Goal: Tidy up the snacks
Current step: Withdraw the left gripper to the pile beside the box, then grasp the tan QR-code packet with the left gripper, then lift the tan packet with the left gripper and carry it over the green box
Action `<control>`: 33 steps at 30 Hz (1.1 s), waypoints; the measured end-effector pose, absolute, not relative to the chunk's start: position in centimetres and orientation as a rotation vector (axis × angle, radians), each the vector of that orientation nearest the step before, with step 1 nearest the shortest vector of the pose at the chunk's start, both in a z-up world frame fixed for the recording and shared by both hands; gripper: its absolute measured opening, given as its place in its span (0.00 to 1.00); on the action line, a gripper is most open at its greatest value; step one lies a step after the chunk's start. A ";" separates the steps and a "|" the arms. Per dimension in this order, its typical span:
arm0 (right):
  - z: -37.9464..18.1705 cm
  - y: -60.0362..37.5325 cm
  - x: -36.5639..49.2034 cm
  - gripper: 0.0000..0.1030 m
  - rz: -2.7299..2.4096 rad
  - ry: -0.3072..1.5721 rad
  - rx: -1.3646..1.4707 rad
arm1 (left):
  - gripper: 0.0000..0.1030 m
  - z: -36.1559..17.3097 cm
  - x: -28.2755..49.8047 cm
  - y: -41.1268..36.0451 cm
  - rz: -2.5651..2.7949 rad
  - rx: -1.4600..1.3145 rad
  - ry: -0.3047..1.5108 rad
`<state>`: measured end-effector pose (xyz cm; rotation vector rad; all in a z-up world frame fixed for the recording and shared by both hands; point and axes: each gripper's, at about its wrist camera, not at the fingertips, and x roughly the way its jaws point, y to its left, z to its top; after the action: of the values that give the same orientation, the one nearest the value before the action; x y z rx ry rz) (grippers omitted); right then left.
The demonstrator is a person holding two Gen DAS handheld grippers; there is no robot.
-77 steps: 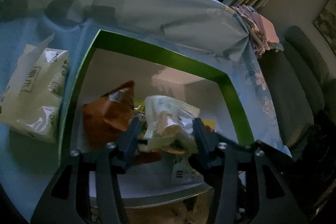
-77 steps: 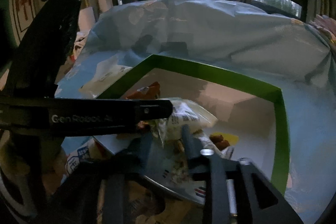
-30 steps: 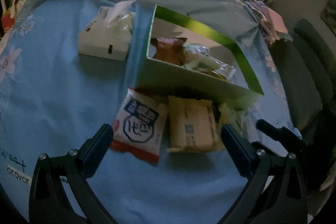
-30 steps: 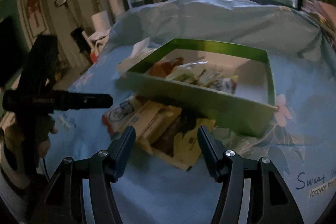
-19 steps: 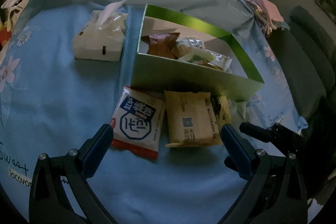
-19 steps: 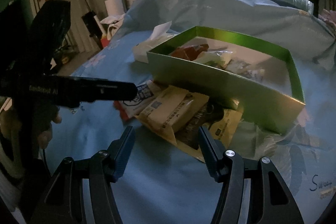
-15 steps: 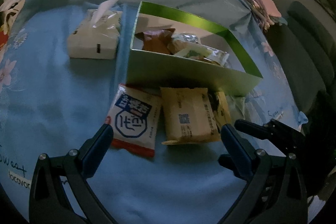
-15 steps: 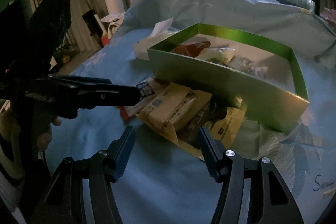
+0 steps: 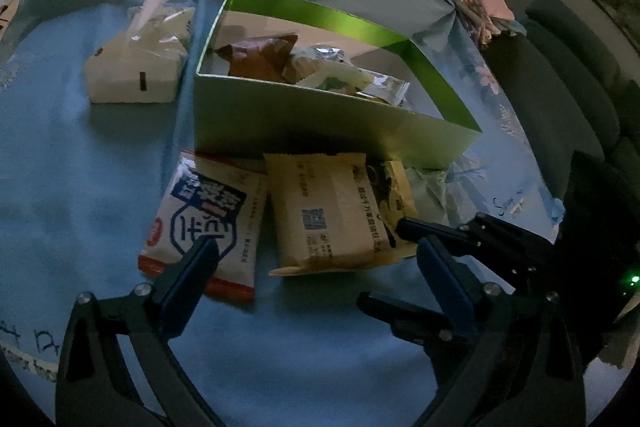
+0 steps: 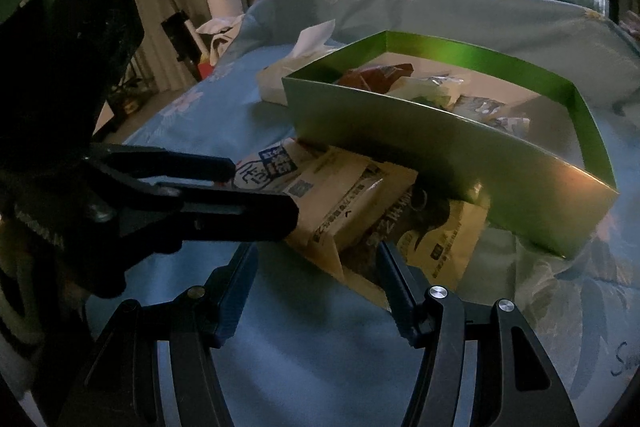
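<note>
A green box (image 9: 320, 115) holds several snack packs, among them an orange-brown bag (image 9: 260, 57). In front of it lie a white-blue-red packet (image 9: 204, 219), a tan packet (image 9: 324, 215) and a darker yellow packet (image 9: 394, 187). My left gripper (image 9: 316, 267) is open and empty, just short of the white and tan packets. My right gripper (image 10: 316, 259) is open and empty, its fingers either side of the tan packet's (image 10: 340, 203) near corner. The yellow packet (image 10: 436, 235) lies against the box (image 10: 440, 151). The right gripper's fingers (image 9: 436, 231) show in the left view.
A tissue pack (image 9: 136, 67) lies left of the box on the blue flowered cloth (image 9: 80, 187). The left gripper's arm (image 10: 180, 203) crosses the right wrist view from the left. A grey sofa (image 9: 568, 79) stands at the right. Windows are behind.
Both grippers let go of a pack inside the box, drew back and opened. In the last half second both moved down and closer to the packets in front of the box.
</note>
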<state>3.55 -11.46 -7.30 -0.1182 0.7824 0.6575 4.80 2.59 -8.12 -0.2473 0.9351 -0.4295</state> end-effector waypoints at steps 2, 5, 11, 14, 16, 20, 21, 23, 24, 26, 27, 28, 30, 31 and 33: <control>-7.5 -11.5 3.8 0.60 0.663 0.786 -0.110 | 0.92 -8.2 4.9 2.6 -0.435 -0.261 0.931; -7.7 -11.5 4.0 0.60 0.671 0.789 -0.101 | 0.83 -8.3 5.0 2.5 -0.454 -0.273 0.931; -8.2 -11.6 4.3 0.60 0.687 0.802 -0.075 | 0.72 -8.9 5.5 2.1 -0.461 -0.279 0.957; -8.2 -11.5 4.5 0.56 0.698 0.808 -0.069 | 0.47 -9.3 5.9 2.2 -0.472 -0.308 0.982; -8.2 -11.4 4.5 0.49 0.708 0.809 -0.074 | 0.47 -9.5 6.0 2.3 -0.472 -0.321 0.986; -8.4 -11.2 4.8 0.40 0.706 0.816 -0.089 | 0.46 -9.5 5.9 2.7 -0.473 -0.338 0.990; -8.4 -11.2 4.8 0.38 0.704 0.816 -0.088 | 0.46 -9.5 5.8 2.7 -0.474 -0.339 0.989; -8.3 -11.2 4.8 0.37 0.702 0.812 -0.090 | 0.46 -9.4 5.7 2.7 -0.472 -0.330 0.986; -8.3 -11.2 4.8 0.36 0.705 0.809 -0.093 | 0.47 -9.3 5.6 2.7 -0.469 -0.323 0.984; -8.2 -11.1 4.5 0.36 0.705 0.795 -0.105 | 0.47 -9.1 5.5 2.6 -0.466 -0.309 0.978; -8.1 -11.0 4.3 0.36 0.707 0.789 -0.109 | 0.47 -8.9 5.3 2.6 -0.463 -0.303 0.974; -8.0 -11.1 4.2 0.36 0.709 0.784 -0.111 | 0.47 -8.8 5.2 2.6 -0.461 -0.297 0.969; -7.8 -11.1 4.0 0.36 0.712 0.775 -0.107 | 0.47 -8.5 4.9 2.7 -0.458 -0.284 0.958; -7.7 -11.1 3.9 0.36 0.714 0.772 -0.104 | 0.47 -8.3 4.8 2.7 -0.457 -0.282 0.954; -7.5 -11.2 3.7 0.36 0.711 0.763 -0.103 | 0.48 -8.1 4.7 2.8 -0.459 -0.284 0.946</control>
<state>3.71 -11.18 -7.45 -0.1026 0.7632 0.7108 4.67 2.76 -8.14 -0.2840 0.9461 -0.4592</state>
